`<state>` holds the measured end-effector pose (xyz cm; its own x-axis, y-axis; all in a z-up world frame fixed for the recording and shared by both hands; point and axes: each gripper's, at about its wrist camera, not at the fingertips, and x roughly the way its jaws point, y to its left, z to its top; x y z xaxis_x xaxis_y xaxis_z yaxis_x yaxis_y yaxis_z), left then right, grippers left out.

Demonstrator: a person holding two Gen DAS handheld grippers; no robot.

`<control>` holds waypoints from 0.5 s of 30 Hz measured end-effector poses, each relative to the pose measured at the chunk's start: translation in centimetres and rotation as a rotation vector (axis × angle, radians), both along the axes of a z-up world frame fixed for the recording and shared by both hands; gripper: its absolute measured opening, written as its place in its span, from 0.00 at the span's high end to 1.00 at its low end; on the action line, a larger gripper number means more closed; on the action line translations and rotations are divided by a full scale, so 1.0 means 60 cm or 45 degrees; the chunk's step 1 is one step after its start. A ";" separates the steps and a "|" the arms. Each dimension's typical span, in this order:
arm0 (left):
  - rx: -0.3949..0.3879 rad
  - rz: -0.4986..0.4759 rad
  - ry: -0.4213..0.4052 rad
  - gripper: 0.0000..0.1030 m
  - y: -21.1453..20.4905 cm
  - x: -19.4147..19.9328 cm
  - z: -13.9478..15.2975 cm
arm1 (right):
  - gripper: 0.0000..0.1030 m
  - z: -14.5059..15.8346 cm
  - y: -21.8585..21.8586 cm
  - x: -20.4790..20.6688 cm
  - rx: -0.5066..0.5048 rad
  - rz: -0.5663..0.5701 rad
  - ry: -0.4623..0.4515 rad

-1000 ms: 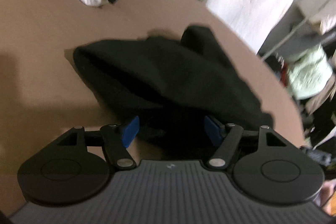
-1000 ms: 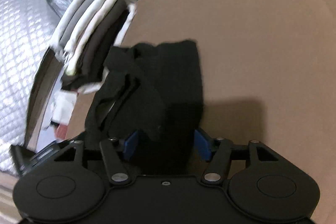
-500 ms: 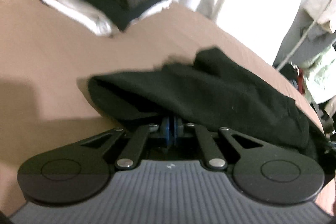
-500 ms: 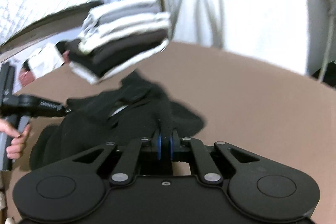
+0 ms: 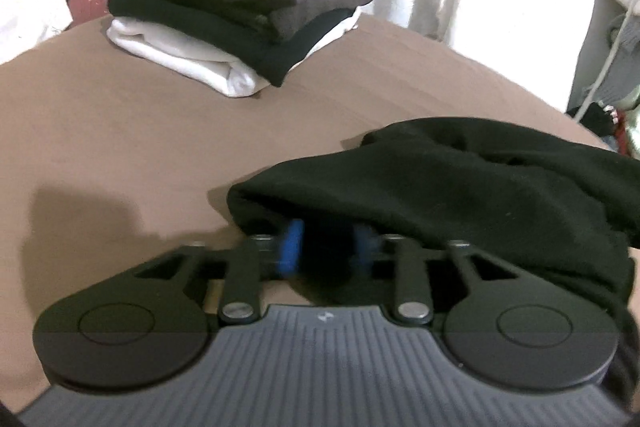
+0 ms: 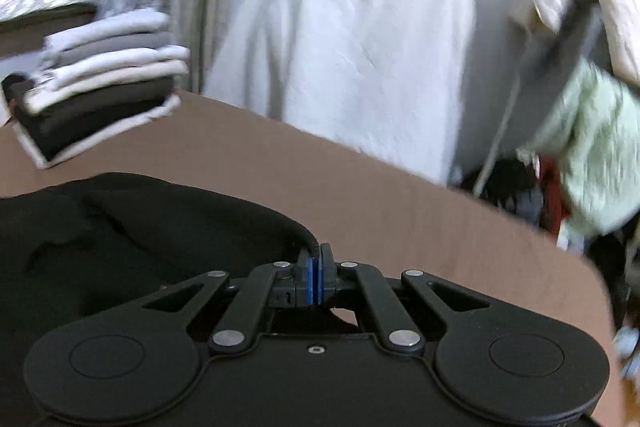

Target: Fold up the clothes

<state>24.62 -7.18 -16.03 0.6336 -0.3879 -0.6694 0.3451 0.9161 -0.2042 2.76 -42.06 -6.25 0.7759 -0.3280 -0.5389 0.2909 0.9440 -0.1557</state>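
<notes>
A stack of folded clothes (image 5: pixel 248 7) sits finished; right gripper (image 6: pixel 316 277) pinches the crumpled black garment (image 5: pixel 460 187), left gripper (image 5: pixel 328 247) agape, folding unfinished.

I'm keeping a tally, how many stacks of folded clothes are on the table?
1: the stack of folded clothes sits at the brown table's far left; other stacks may lie outside view.

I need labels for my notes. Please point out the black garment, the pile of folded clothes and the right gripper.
black garment (image 5: pixel 460 187), left wrist view, middle of its top fold
pile of folded clothes (image 5: pixel 224 7), left wrist view, dark middle layers
right gripper (image 6: pixel 315 277), right wrist view, between the closed blue fingertips
</notes>
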 end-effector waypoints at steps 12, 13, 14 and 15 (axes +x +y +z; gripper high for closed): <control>-0.111 0.066 0.040 0.36 0.000 0.035 -0.059 | 0.98 -0.115 -0.100 0.048 0.186 -0.172 0.038; -0.161 -0.006 0.047 0.69 0.001 0.036 -0.059 | 0.98 -0.121 -0.099 0.050 0.192 -0.171 0.052; -0.197 -0.061 0.074 0.78 -0.001 0.038 -0.058 | 0.98 -0.128 -0.097 0.052 0.197 -0.170 0.066; -0.199 -0.075 0.072 0.81 -0.002 0.038 -0.054 | 0.98 -0.134 -0.096 0.054 0.202 -0.169 0.080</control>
<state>26.88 -7.32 -19.28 0.5695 -0.5258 -0.6318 0.3815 0.8499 -0.3635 6.00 -47.81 -14.30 0.6947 -0.3323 -0.6379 0.4089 0.9121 -0.0297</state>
